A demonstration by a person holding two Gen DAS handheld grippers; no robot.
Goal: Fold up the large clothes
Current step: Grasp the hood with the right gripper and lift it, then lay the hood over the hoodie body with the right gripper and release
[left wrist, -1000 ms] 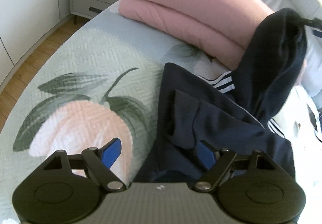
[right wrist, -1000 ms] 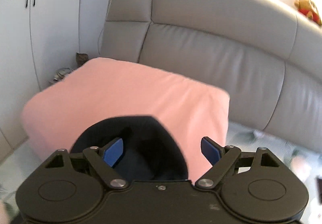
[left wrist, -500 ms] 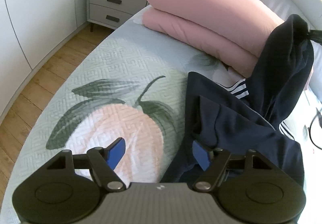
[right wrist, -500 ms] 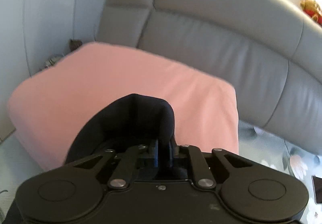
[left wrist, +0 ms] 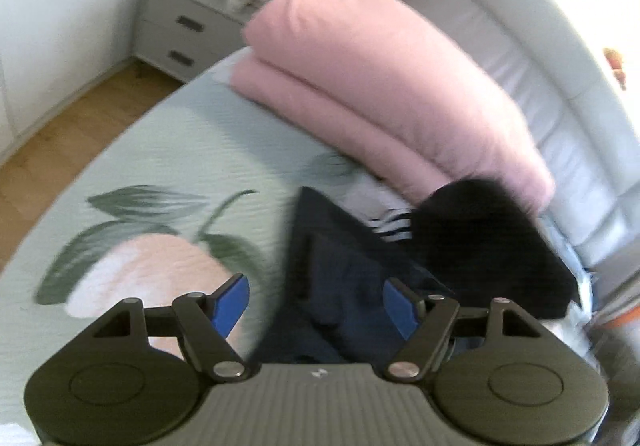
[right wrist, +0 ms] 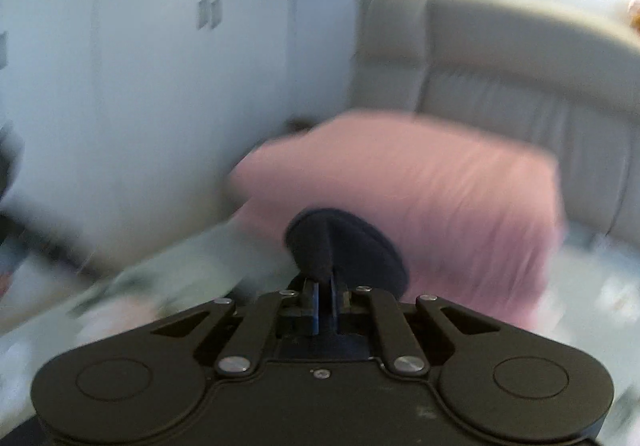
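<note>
Behind the navy garment (left wrist: 344, 286) lies a folded pink duvet (left wrist: 384, 85), touching it.

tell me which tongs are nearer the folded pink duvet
Right. The right tongs, shut on a fold of the dark navy garment, sit just before the folded pink duvet; the left tongs hang open, farther back.

A dark navy garment (left wrist: 360, 278) with white stripes lies crumpled on the bed, one end raised.

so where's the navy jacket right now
In the left wrist view the navy jacket lies on the floral bedspread, right of centre, just below the pink duvet.
</note>
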